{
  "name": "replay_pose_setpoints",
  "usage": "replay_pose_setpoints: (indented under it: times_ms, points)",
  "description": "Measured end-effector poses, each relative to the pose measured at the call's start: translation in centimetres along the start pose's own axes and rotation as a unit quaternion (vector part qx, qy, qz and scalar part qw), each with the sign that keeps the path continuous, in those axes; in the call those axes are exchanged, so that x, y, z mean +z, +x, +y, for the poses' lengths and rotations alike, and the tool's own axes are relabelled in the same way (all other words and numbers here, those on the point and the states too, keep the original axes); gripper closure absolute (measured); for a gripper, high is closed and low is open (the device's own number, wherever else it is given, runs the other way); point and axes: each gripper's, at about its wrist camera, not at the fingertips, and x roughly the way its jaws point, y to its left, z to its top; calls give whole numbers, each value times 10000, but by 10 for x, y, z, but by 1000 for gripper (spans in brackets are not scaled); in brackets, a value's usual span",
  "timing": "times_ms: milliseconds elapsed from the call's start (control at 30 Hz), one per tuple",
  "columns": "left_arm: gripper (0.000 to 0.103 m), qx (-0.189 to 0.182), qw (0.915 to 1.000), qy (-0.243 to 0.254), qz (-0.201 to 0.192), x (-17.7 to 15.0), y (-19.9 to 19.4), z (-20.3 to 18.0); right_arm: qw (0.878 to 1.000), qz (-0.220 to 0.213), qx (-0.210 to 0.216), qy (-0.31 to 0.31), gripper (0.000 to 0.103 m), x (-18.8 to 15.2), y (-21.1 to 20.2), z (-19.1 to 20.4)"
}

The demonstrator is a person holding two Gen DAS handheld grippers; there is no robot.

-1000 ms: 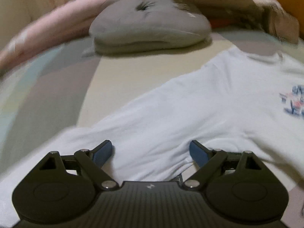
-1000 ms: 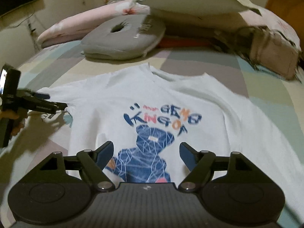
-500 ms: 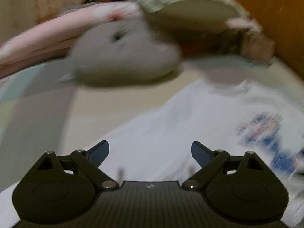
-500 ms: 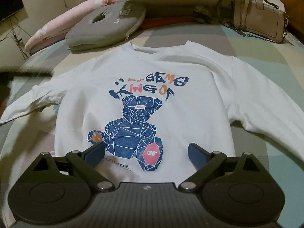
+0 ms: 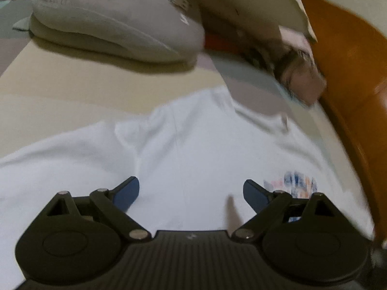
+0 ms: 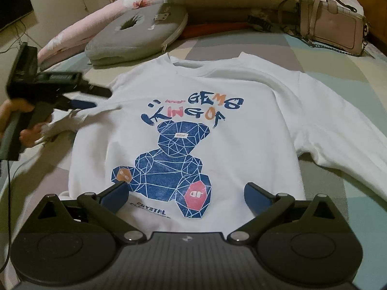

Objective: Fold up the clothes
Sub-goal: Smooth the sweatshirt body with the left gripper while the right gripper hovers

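White cotton fills most of what I see: the long-sleeved white sweatshirt with a blue geometric bear print lies face up and spread flat on the pastel patchwork bedcover, collar toward the far pillows, hem nearest me. I judge the step in hand to be taking hold for the first fold, so I want each grip on an edge of the cloth, not its middle: my right gripper should go down onto the hem and pinch it cleanly, while my left gripper should catch the left shoulder or sleeve seam, so both sides lift evenly and the print stays smooth. The right gripper's jaws are opening to their widest, hovering over the bottom of the bear with nothing between the blue pads. The left gripper's jaws stand wide too, poised above the shoulder area and holding nothing. The grey cushion with a centre dimple and the beige handbag sit far off, well apart from the sweatshirt.
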Motion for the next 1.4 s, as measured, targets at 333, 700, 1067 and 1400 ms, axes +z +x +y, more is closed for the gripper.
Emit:
replay_pose_setpoints:
  times_ms: [333, 700, 1067, 1400]
  points:
    - [12, -479, 9937, -941, -378, 50, 32, 15, 10000, -30, -48, -23, 0, -1, 0, 1]
    - [12, -144, 9974, -706, 80, 57, 28, 6, 10000, -47, 8, -9, 0, -3, -1, -2]
    - [13, 161, 9928, -944, -716, 83, 54, 8, 9997, -19, -191, -140, 0, -5, 0, 6]
    - [14, 161, 9983, -461, -325, 45, 18, 21, 9996, -86, -252, -108, 0, -7, 1, 8]
